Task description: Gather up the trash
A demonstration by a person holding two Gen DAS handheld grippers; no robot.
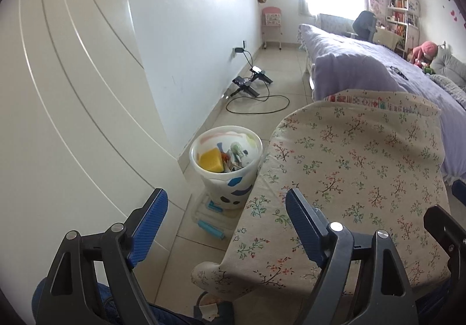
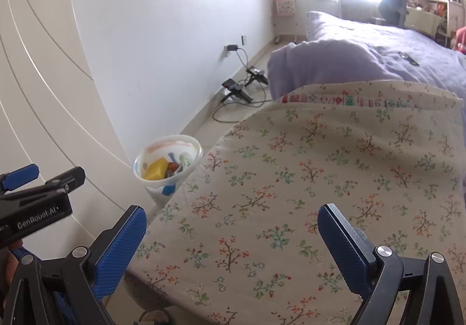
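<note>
Beyond both grippers' spread, empty fingers: trash bin (image 1: 225, 162) on floor, beside floral-covered table (image 1: 349, 168).

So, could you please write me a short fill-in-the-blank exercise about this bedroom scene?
1. The yellow sponge lies inside the ____.
2. The tablecloth is printed with small ____.
3. The jaws of the left gripper and the right gripper stand ____, with nothing between them.
4. The bed cover is coloured ____.

Missing words: bin; flowers; open; purple

The right gripper (image 2: 230, 233) is held wide apart, empty, above a floral cloth (image 2: 320, 179); trash fills the white bin (image 2: 167, 162) beside it.
</note>
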